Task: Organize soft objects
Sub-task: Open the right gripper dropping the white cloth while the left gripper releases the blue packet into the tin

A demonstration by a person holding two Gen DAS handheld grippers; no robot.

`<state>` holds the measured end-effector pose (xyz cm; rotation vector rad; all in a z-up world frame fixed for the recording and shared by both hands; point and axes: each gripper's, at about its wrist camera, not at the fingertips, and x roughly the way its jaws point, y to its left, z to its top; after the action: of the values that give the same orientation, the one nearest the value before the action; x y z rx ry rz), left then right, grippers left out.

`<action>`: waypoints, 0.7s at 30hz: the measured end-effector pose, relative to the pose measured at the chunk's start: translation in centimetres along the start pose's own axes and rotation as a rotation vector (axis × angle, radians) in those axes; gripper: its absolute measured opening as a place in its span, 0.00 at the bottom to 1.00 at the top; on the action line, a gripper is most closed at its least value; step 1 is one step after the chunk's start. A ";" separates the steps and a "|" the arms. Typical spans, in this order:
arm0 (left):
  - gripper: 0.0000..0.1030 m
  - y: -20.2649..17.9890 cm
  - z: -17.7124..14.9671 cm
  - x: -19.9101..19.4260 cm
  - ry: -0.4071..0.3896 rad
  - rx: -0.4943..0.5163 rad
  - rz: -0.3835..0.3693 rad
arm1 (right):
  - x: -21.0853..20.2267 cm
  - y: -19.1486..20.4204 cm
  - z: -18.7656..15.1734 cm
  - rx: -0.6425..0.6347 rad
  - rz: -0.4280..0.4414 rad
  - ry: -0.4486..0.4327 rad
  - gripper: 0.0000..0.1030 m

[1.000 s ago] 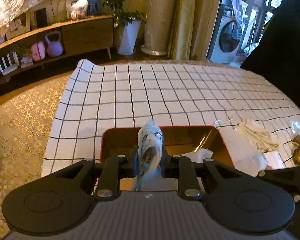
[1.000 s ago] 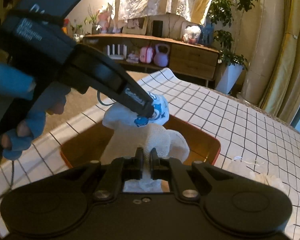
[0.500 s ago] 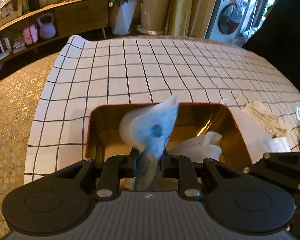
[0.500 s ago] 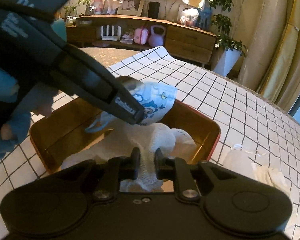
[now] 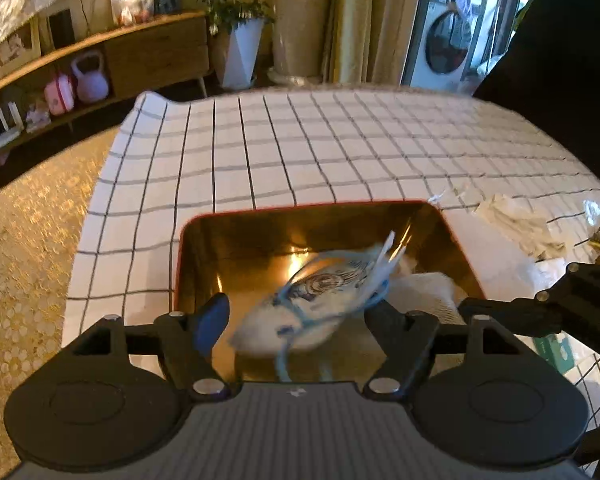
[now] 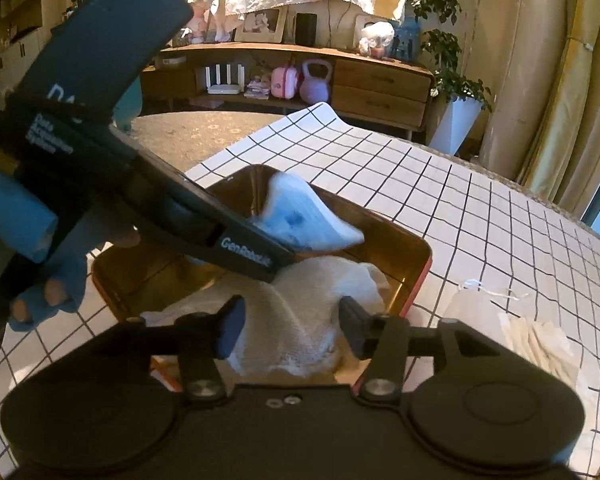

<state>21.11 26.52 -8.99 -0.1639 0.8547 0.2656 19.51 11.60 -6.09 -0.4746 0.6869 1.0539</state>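
An orange tray (image 5: 300,211) with a shiny inside sits on the checked tablecloth; it also shows in the right wrist view (image 6: 414,248). My left gripper (image 5: 298,314) is open over it, and a blue-printed face mask (image 5: 320,296) drops, blurred, between its fingers; the mask (image 6: 304,222) also shows in the right wrist view. My right gripper (image 6: 290,322) is open just above a white gauze cloth (image 6: 300,312) lying in the tray. The cloth (image 5: 420,288) lies under the mask in the left wrist view.
More soft items lie on the checked tablecloth (image 5: 300,148) right of the tray: a white bag (image 6: 476,308), a folded cream cloth (image 5: 516,224) and a clear packet (image 5: 598,220). A sideboard (image 6: 340,76) and a potted plant (image 5: 240,40) stand beyond the table.
Both grippers have opened. The mask has left my left gripper and falls into the tray. The white cloth has left my right gripper and lies in the tray.
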 end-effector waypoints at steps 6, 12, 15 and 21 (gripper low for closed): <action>0.72 -0.6 0.2 -2.4 -0.043 0.003 0.005 | -2.8 -0.1 -0.1 0.022 0.010 -0.036 0.63; 0.72 -1.1 0.2 -5.4 -0.094 -0.015 -0.001 | -6.1 -0.8 -0.3 0.060 0.031 -0.083 0.77; 0.72 -1.8 -0.1 -7.1 -0.124 -0.018 -0.008 | -8.0 -1.4 -0.3 0.108 0.042 -0.103 0.83; 0.78 -3.6 -0.5 -10.0 -0.168 -0.022 -0.042 | -11.7 -2.7 -0.4 0.185 0.034 -0.153 0.87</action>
<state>15.54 21.35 -1.60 -0.1776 0.6812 0.2455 18.02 2.87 2.03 -0.2207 0.6504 1.0362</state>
